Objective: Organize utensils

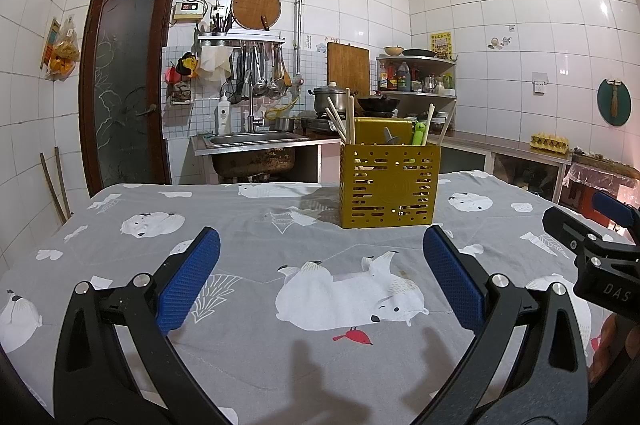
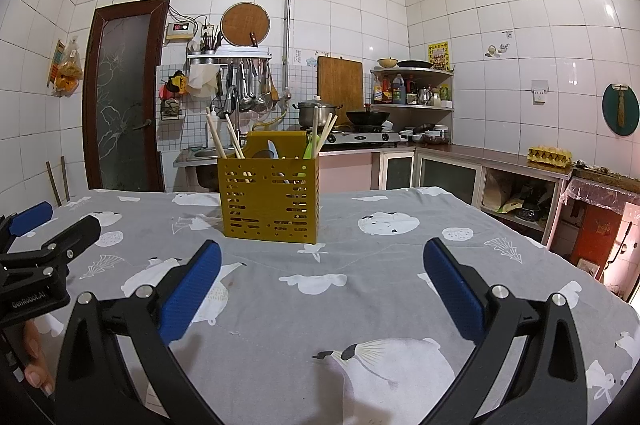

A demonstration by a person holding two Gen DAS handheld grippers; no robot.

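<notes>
A yellow perforated utensil holder [image 1: 390,185] [image 2: 269,198] stands upright on the far half of the table. Wooden chopsticks [image 1: 340,121] [image 2: 218,139] lean out of it, beside a grey utensil [image 1: 390,136] and a green one [image 1: 419,133] [image 2: 311,147]. My left gripper [image 1: 322,253] hangs open over the cloth, well short of the holder, with nothing between its blue pads [image 1: 188,285]. My right gripper [image 2: 322,257] is open too, and empty, the holder ahead and slightly left. Each gripper shows at the other view's edge [image 1: 600,225] [image 2: 44,229].
A grey cloth with white bear prints [image 1: 348,293] [image 2: 360,305] covers the table. Behind stand a steel sink [image 1: 256,141], a stove with a pot [image 2: 316,111] and a wok [image 2: 368,117], a counter with an egg tray [image 2: 550,155], and a brown door [image 1: 120,85]. A hand [image 2: 36,365] holds the left gripper.
</notes>
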